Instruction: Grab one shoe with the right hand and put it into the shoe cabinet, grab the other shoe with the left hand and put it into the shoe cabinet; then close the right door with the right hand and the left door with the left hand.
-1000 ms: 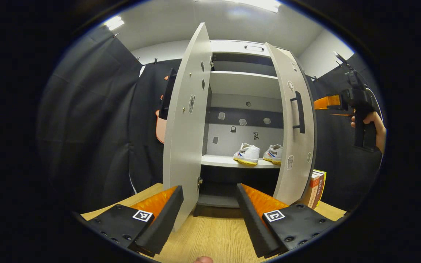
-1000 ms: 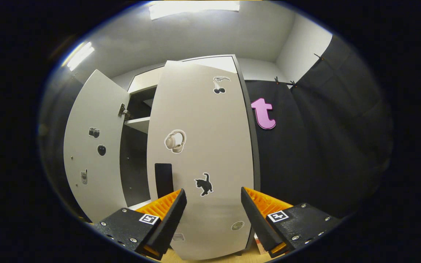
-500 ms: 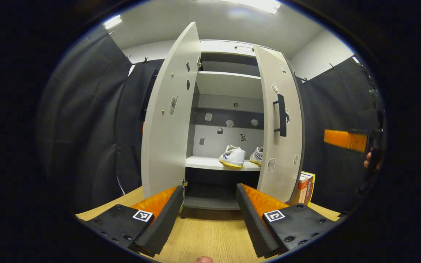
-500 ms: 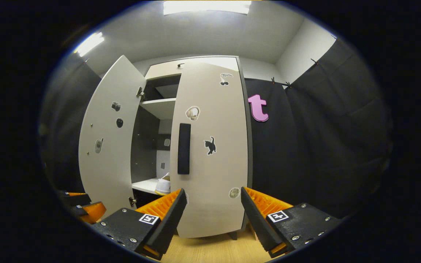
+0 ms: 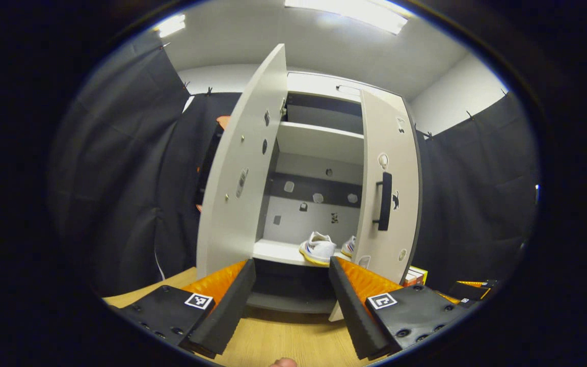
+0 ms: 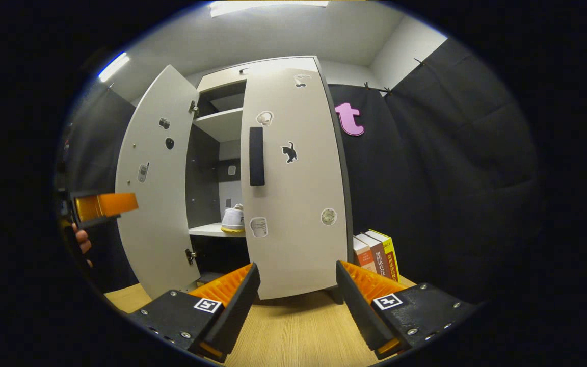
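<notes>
we see both shoes point(image 5: 318, 250) on the middle shelf inside the shoe cabinet point(image 5: 319, 142), its right door point(image 6: 293, 178) nearly closed and its left door point(image 6: 156, 178) wide open. our left gripper point(image 5: 292, 300) and right gripper point(image 6: 297, 306) hang in front of the cabinet, fingers spread, holding nothing.

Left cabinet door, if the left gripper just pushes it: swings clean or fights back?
Likely swings easily: the left door hangs on hinges as a thin flat panel. Probably stiff, not floppy. The open left gripper may slide on its smooth face.

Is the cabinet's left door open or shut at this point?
Open. The left door swings wide from the cabinet, exposing shelves and a shoe.
</notes>
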Available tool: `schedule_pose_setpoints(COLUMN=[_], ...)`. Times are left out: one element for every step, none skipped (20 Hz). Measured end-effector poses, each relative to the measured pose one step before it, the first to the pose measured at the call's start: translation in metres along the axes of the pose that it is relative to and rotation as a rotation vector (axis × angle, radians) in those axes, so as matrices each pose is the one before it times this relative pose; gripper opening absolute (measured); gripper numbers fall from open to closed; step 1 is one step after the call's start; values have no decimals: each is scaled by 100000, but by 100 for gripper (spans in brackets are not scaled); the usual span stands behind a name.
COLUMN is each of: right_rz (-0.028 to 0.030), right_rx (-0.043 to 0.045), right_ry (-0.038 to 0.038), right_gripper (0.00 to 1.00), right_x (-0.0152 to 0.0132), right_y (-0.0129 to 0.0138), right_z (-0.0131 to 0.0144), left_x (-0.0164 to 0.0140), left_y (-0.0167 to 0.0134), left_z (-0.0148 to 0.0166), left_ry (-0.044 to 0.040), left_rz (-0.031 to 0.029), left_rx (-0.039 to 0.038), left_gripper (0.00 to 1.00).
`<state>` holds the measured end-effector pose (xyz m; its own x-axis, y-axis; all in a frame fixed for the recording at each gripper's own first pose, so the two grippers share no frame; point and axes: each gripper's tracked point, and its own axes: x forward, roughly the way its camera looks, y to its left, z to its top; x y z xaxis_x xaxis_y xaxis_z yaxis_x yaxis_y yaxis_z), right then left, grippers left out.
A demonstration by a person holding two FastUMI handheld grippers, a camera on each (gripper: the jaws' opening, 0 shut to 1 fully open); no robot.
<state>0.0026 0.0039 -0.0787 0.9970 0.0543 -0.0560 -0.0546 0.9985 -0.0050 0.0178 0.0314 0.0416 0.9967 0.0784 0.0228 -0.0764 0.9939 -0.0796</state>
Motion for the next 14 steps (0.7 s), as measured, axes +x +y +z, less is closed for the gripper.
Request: schedule_pose_setpoints(right_rz=[-554,-409,-571,-98,-303,-255,-23,-70,-25,-260,-214,-132,-189,-138], right_rx=[-1519,-1299,-330,426,638,675,529,219,-96,-472,-657,-761,-733,-590], right_ry=[384,71,286,527,970,793,379,212,52,-145,-598,-403,-154,-192], right_gripper=[92,92,92,92,93,92,93,92,92,93,93,92,92,92], right_x=[453,254,27,5,246,75,59,-153,-96,-120,-24,-120,-10,-52], right_y=[-400,-367,-451,-293,-243,-122,-69,-91,-87,-99,-101,-171,-159,-170], right_z=[5,-44,-60,-146,-93,-147,-136,-23,31,7,241,147,97,59], left_x=[174,250,334,385,584,783,1127,996,1013,1163,1372,1409,1316,1185], left_y=[1437,1586,1706,1980,2161,2057,1868,1097,956,819,1068,730,588,206], left_z=[1767,1552,1628,1248,1032,518,70,75,-179,-519,-708,-909,-761,-738], left_ry=[-1522,-1640,-1441,-1230,-1526,-776,783,4,586,675,1892,2604,2251,1610], left_rz=[2679,2492,2463,3798,3876,4152,3654,2640,1928,1516,2203,1304,1272,270], left_rx=[1045,968,1826,3109,4210,4131,2435,-462,-2673,-2392,-1106,-1126,-1776,-2023], left_gripper=[92,94,94,94,94,94,94,94,89,89,89,94,99,95])
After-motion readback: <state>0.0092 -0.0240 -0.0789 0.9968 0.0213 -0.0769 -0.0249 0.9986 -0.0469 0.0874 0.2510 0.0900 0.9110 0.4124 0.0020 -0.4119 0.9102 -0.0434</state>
